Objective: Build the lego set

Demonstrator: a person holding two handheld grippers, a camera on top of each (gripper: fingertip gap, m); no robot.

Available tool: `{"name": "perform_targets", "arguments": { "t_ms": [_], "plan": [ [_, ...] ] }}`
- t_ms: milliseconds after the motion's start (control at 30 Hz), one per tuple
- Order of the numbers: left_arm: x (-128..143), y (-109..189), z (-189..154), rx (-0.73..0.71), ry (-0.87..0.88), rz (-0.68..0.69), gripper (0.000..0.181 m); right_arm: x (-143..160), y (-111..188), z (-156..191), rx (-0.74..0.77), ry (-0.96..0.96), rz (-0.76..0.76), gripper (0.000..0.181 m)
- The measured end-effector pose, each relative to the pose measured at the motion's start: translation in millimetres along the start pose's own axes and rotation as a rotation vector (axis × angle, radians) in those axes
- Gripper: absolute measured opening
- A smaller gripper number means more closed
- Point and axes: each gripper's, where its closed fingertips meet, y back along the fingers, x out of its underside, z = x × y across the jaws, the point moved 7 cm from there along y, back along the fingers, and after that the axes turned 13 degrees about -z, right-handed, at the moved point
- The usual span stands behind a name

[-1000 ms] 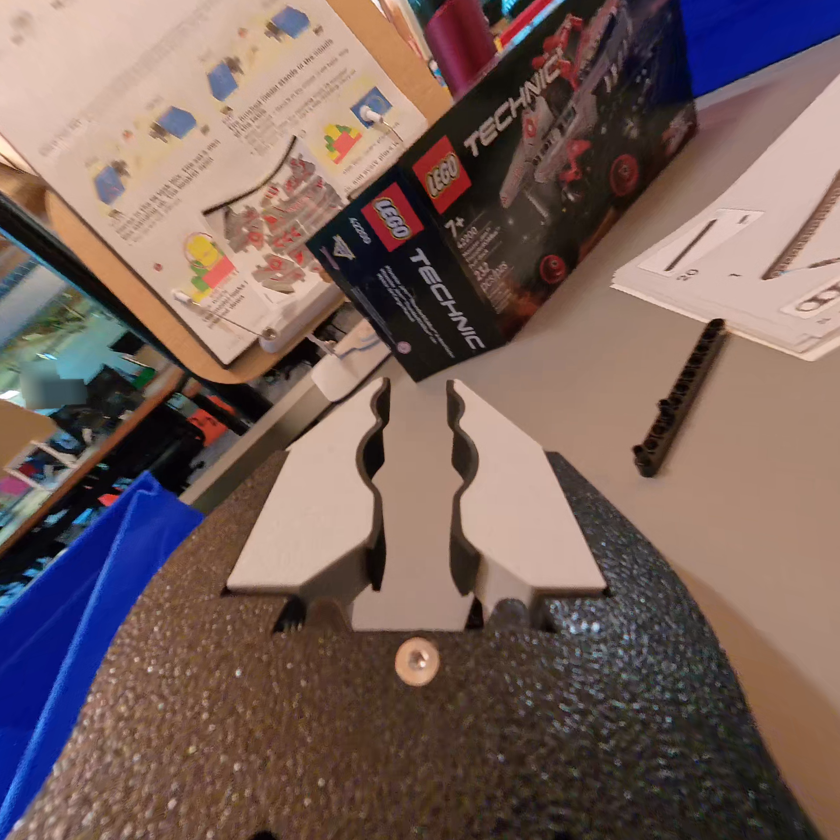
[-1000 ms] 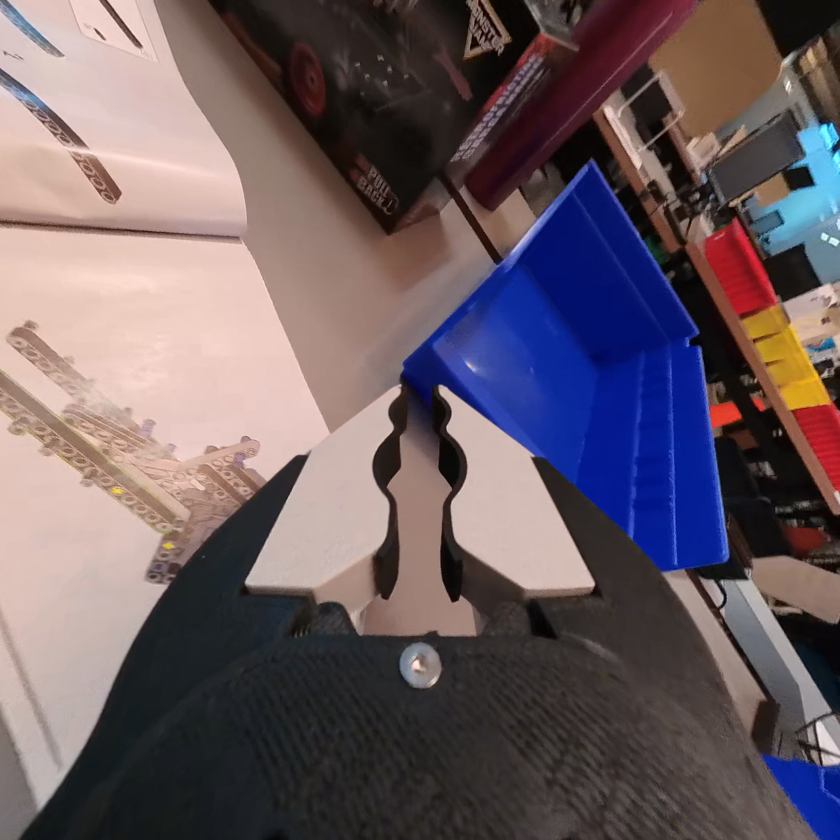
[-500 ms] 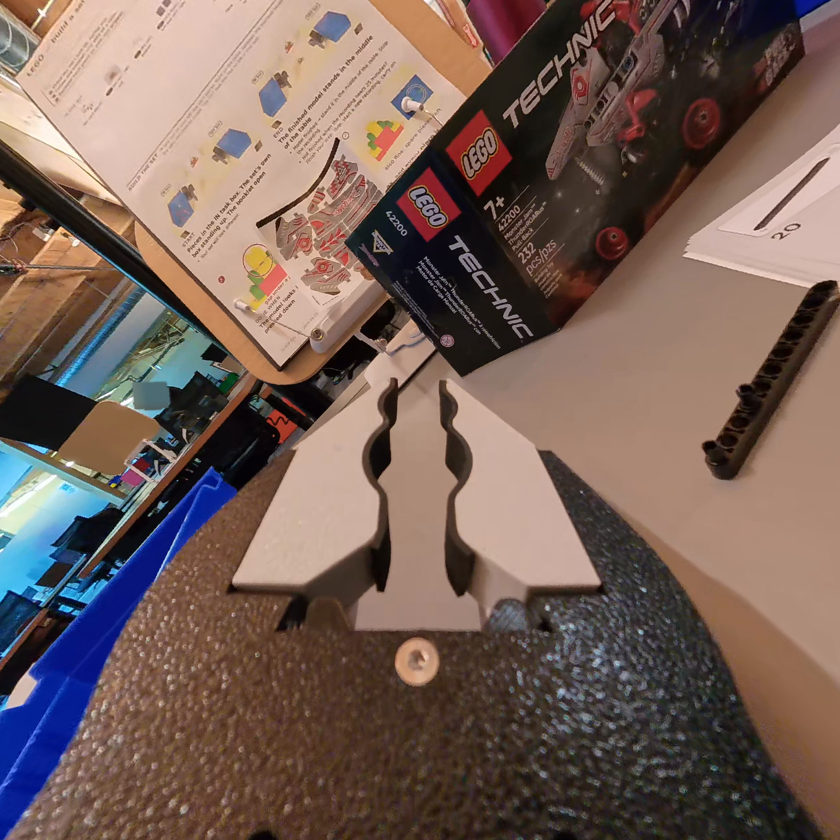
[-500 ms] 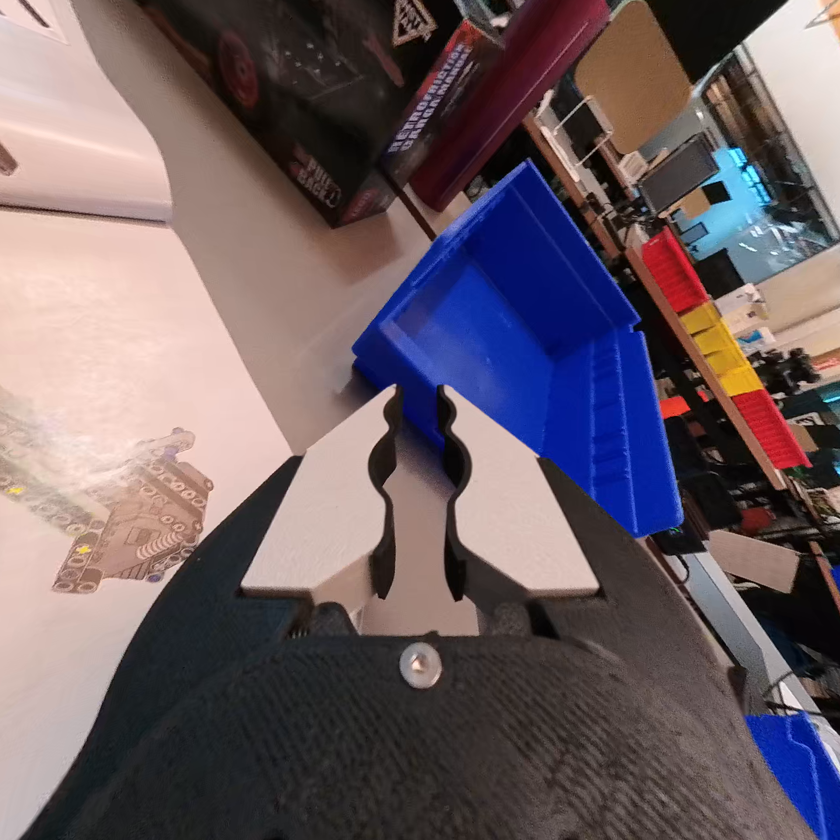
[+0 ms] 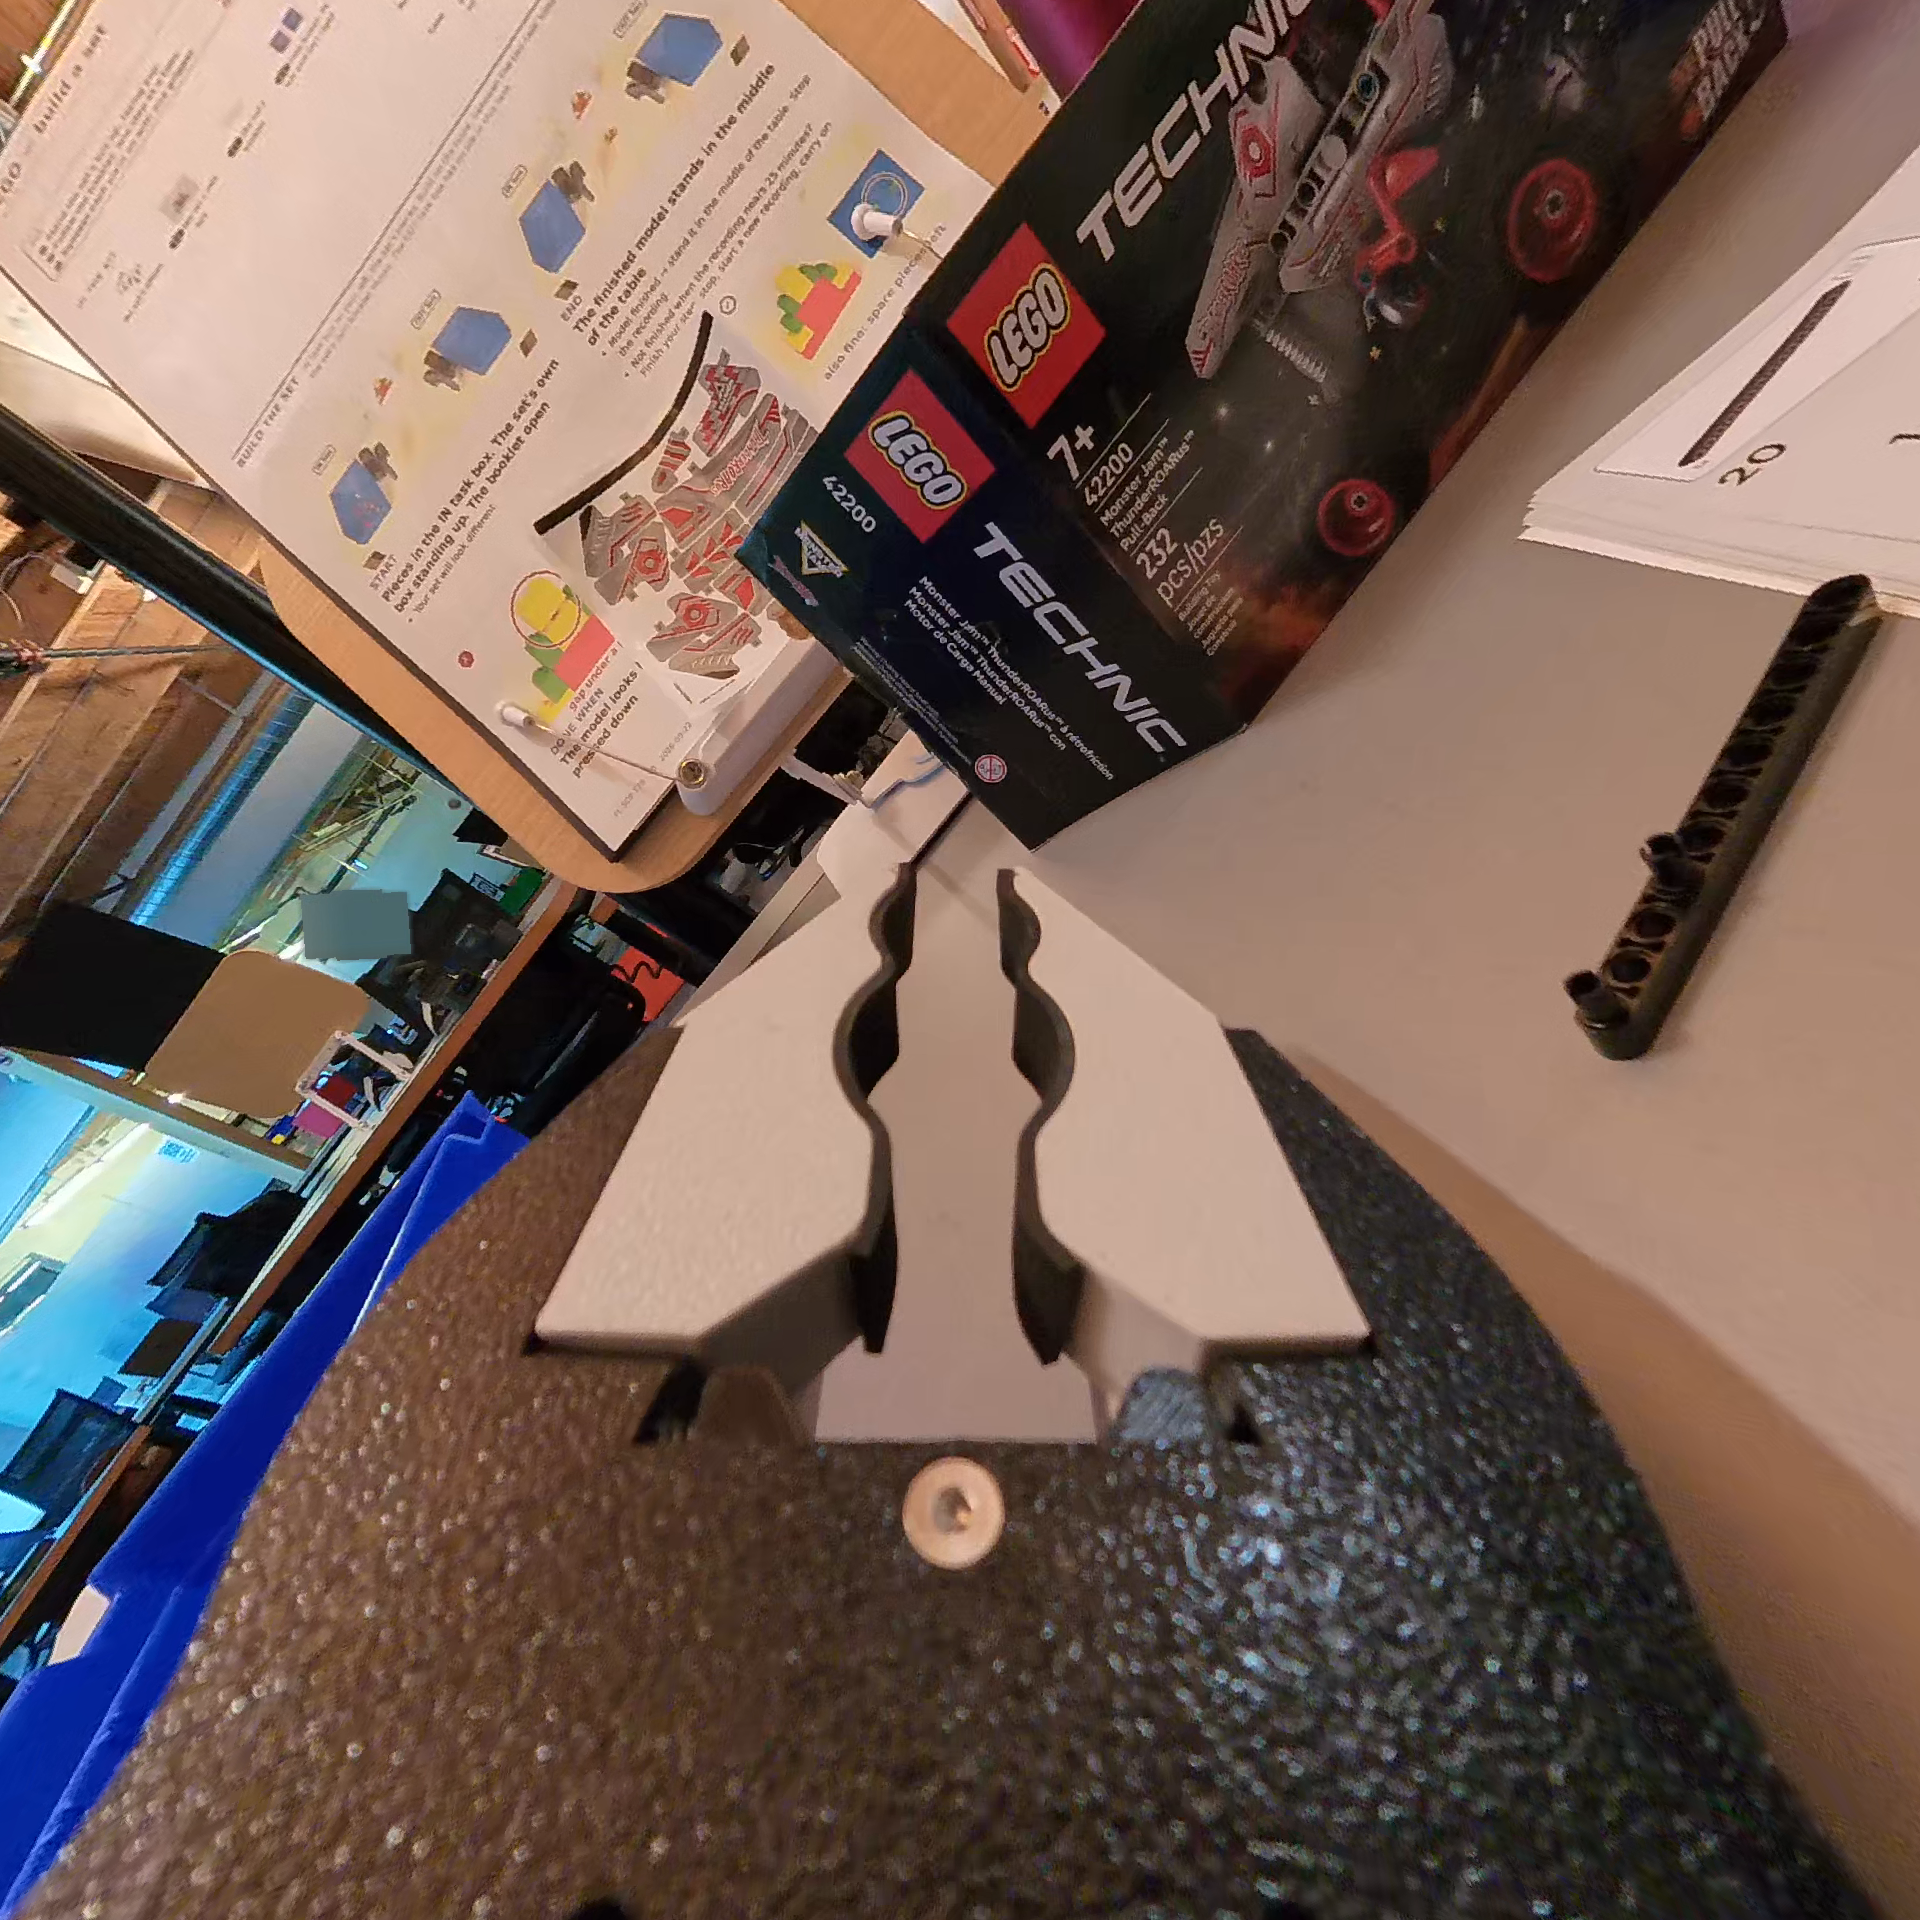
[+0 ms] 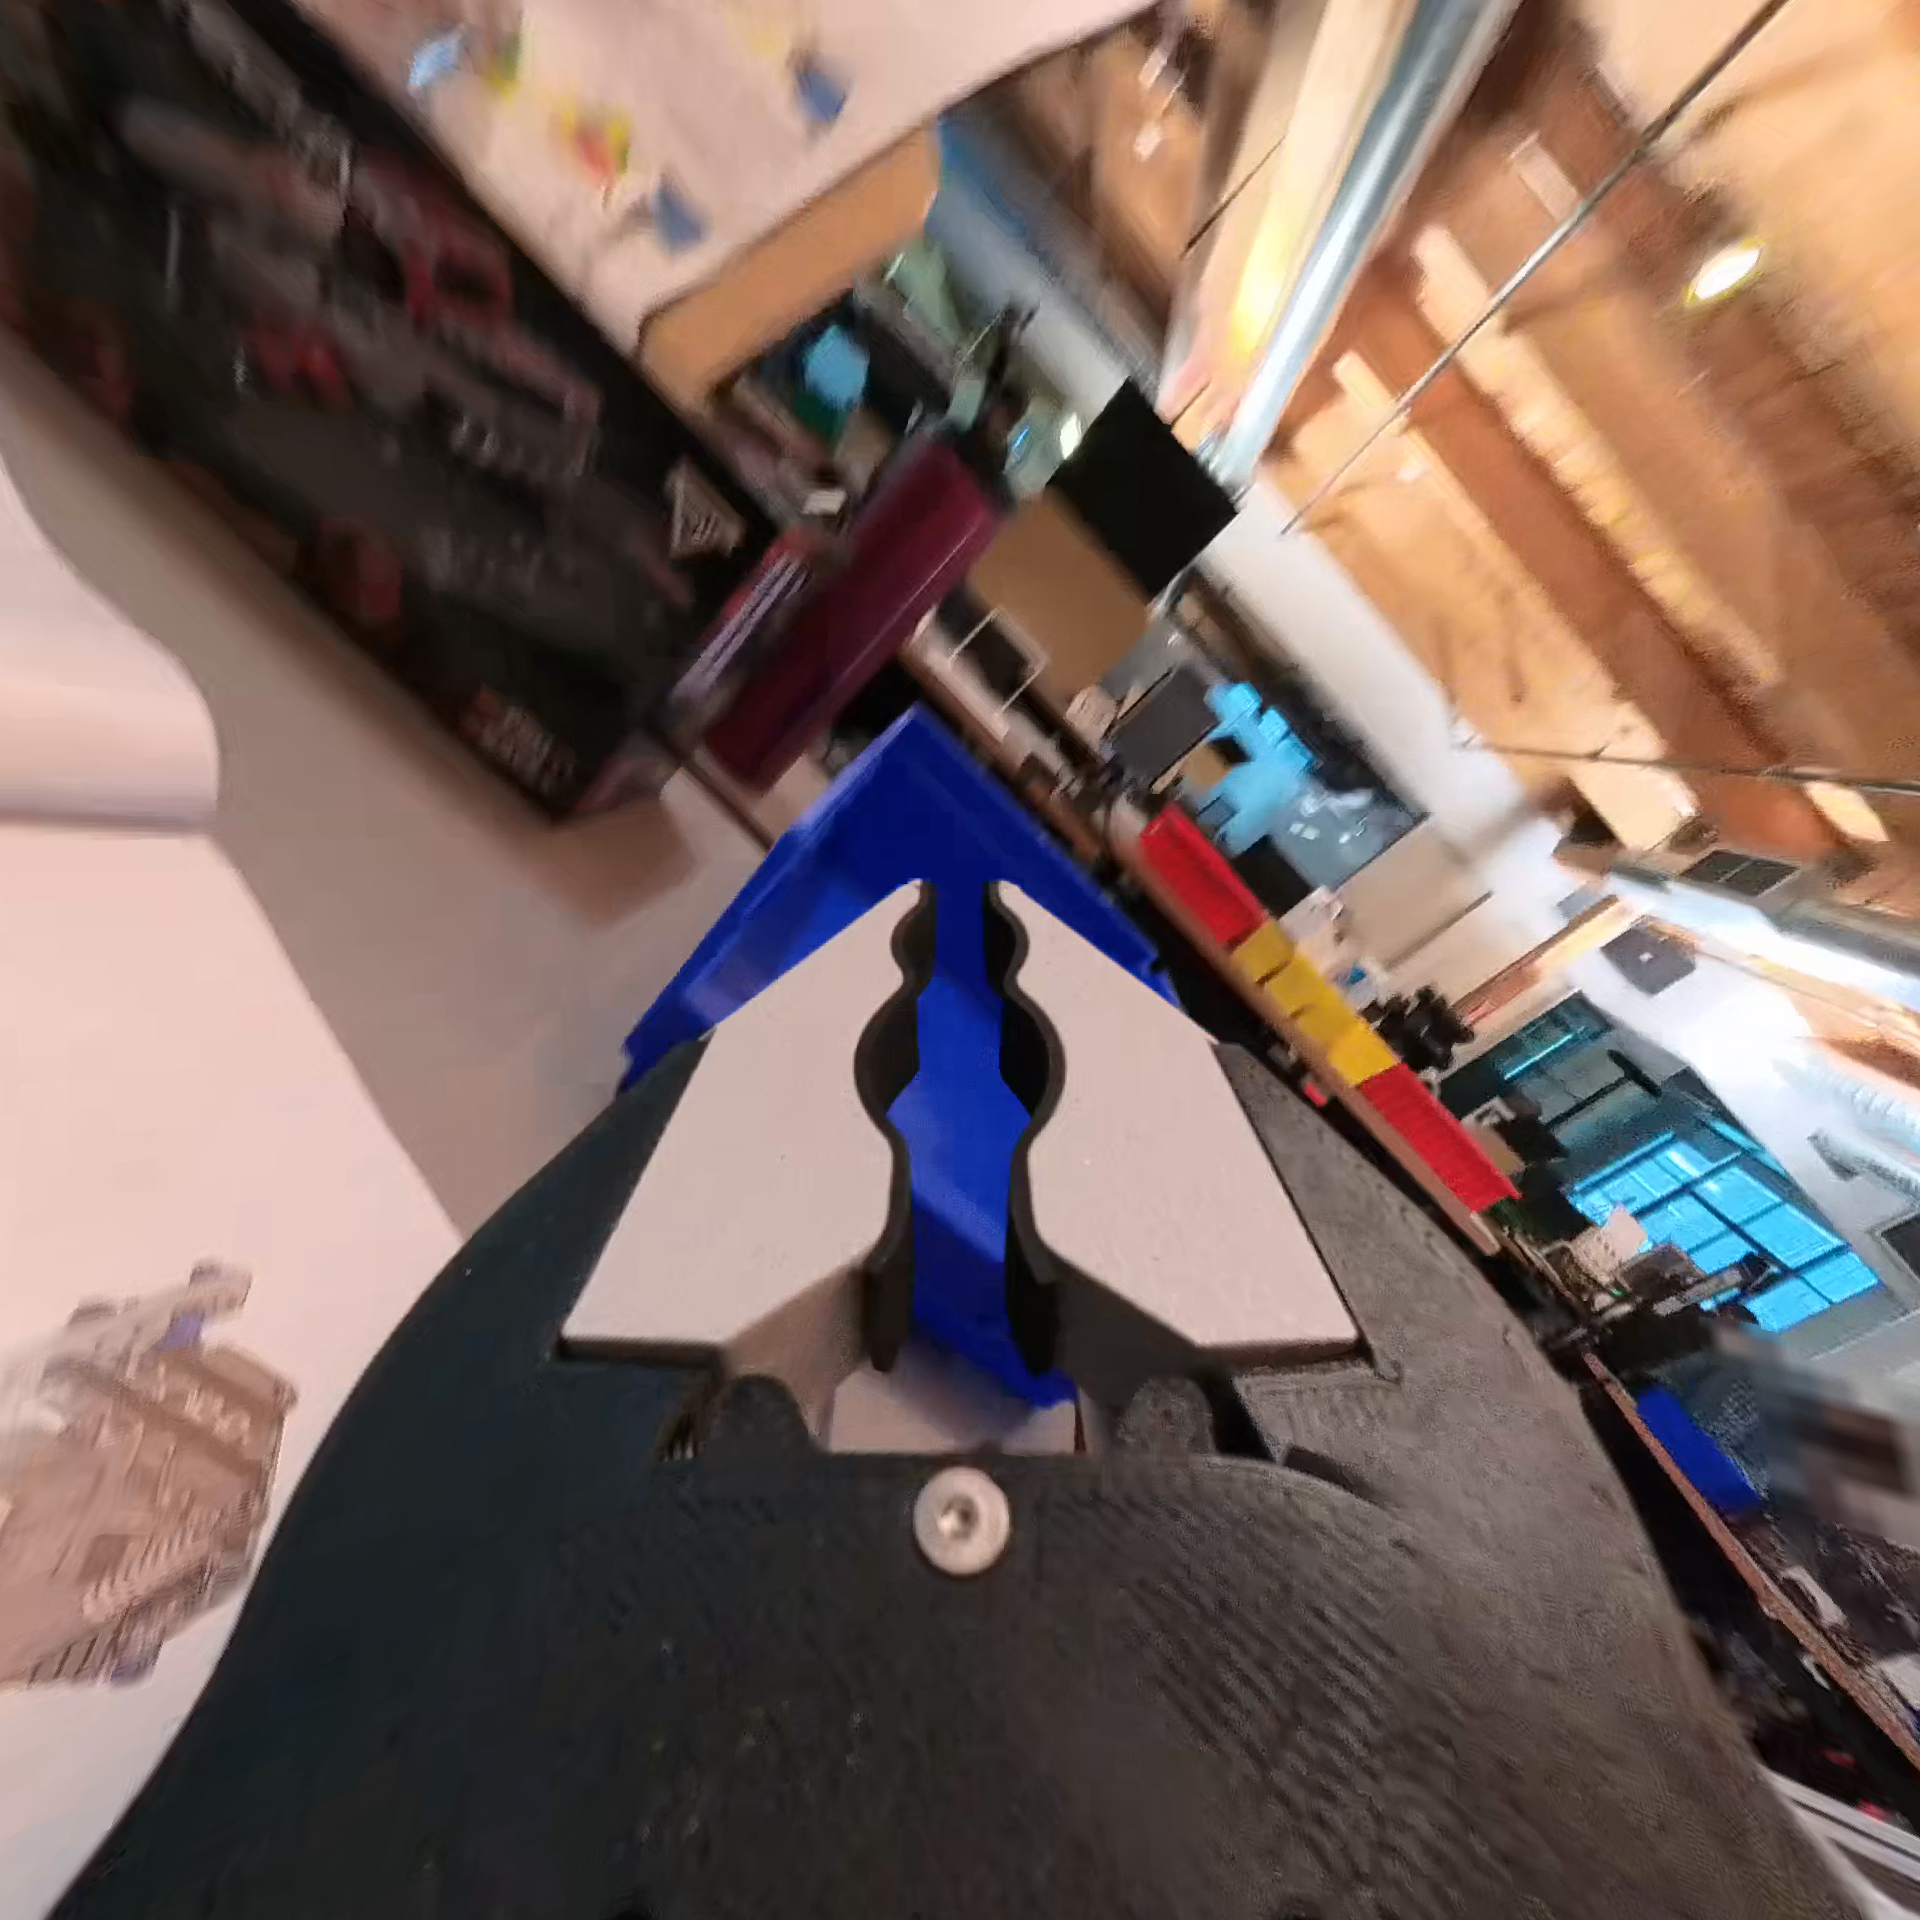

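A long black beam (image 5: 1725, 821) with small black pins near its lower end lies on the grey table, to the right of my left gripper (image 5: 956, 883). That gripper is empty, its jaws a narrow gap apart, and it points at the corner of the dark set box (image 5: 1195, 416). The open instruction booklet (image 5: 1766, 395) lies beyond the beam. The right wrist view is blurred by motion. My right gripper (image 6: 956, 888) is empty, its jaws slightly apart, and it points at a blue bin (image 6: 883, 810). The booklet's page (image 6: 125, 1039) lies to its left.
A board with a printed sheet (image 5: 468, 364) leans behind the box. Another blue bin (image 5: 260, 1403) sits at the left gripper's lower left. A maroon box (image 6: 852, 613) stands past the set box (image 6: 364, 468). Red and yellow bins (image 6: 1330, 1018) line a far shelf. Tip to tip, the grippers are about 45 centimetres apart.
The left gripper has swung left, so the beam sits farther right in its view, and its jaws have narrowed a little. The right gripper has tilted up fast toward the blue bin, blurring its view.
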Motion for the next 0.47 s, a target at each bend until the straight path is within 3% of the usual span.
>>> {"name": "perform_targets", "arguments": {
  "t_ms": [200,300,467],
  "plan": [
    [-0.3,0.2,-0.3,0.000,-0.005,-0.002,0.013,-20.5,11.4,-14.8,0.114,-0.005,-0.208,0.000],
    [-0.3,0.0,-1.2,0.006,-0.009,-0.001,0.013,-4.7,6.1,-11.4,0.068,-0.092,-0.099,0.000],
    [-0.4,-0.3,-2.3,0.015,-0.015,0.001,0.013,8.5,-0.6,1.7,0.006,0.075,0.075,0.000]
  ]
}}
